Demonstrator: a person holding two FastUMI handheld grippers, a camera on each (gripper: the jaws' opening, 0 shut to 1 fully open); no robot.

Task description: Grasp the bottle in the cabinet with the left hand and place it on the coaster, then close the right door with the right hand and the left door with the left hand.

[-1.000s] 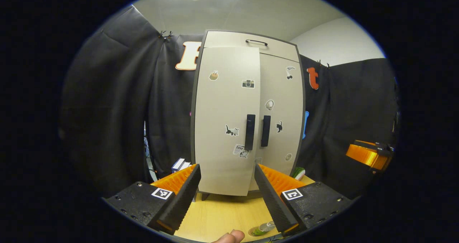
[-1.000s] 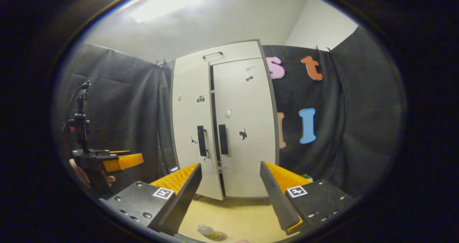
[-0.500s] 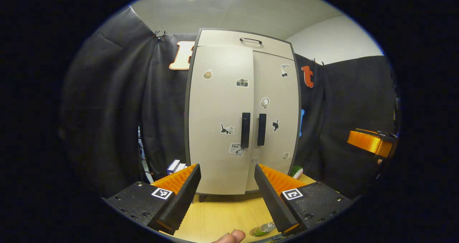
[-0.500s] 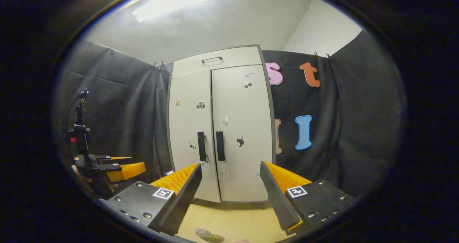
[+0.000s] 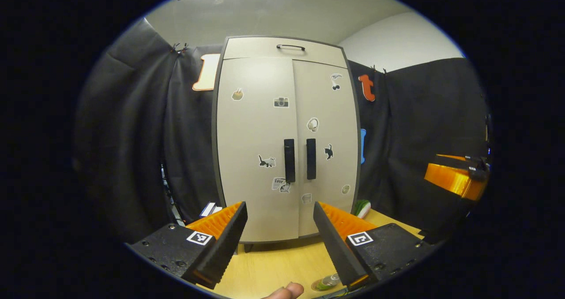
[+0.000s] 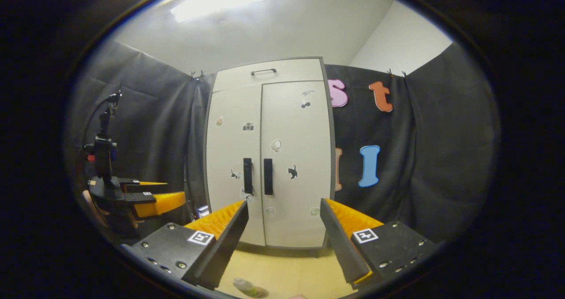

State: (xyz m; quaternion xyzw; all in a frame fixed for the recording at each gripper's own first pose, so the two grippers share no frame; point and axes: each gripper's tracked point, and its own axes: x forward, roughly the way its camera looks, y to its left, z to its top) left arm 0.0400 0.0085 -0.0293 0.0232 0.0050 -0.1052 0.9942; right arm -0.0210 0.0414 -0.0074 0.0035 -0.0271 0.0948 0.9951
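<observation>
The beige cabinet stands at the back of the wooden table, with both doors flush and the two black handles side by side. It fills the middle of the right gripper view too, as the cabinet. A clear bottle stands on a round coaster at the table's near edge, also seen as the bottle. My left gripper is open and holds nothing, well back from the doors. My right gripper is open too, with nothing between its fingers.
The wooden table runs from the cabinet to me. A green-and-white object lies right of the cabinet and a small box left of it. The other gripper hangs at the right; a fingertip shows below.
The left door has swung from slightly ajar to flush with the right one. Both grippers have drawn back from the cabinet and stayed open.
</observation>
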